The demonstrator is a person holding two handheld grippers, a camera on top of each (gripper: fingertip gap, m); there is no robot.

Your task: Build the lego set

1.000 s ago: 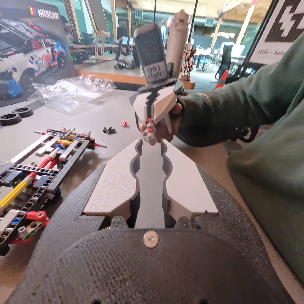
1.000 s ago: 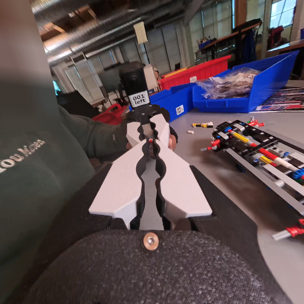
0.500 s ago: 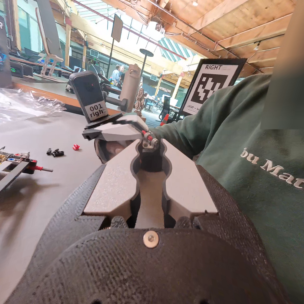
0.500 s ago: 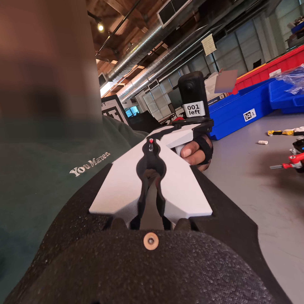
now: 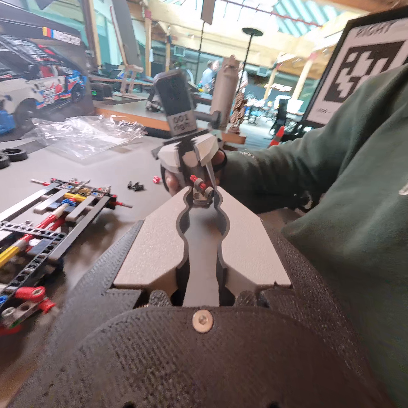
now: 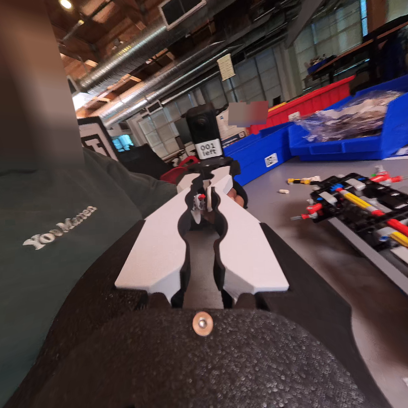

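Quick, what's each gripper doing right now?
Left gripper: closed on the small grey-and-red lego piece.
Right gripper: open, holding nothing.

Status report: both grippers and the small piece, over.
Left gripper shut on piece. Right gripper open around it. Chassis apart on table; nothing between.

Chassis point(image 5: 50, 218) on the desk point(image 5: 123, 167), left of the left claw point(image 5: 202, 194). Small assembly point(image 5: 199, 189) between both claws' tips. Plastic bag point(image 5: 88, 134) behind the chassis; tyres point(image 5: 13, 154) left of the bag. Bins point(image 6: 331, 143) behind, across the desk.
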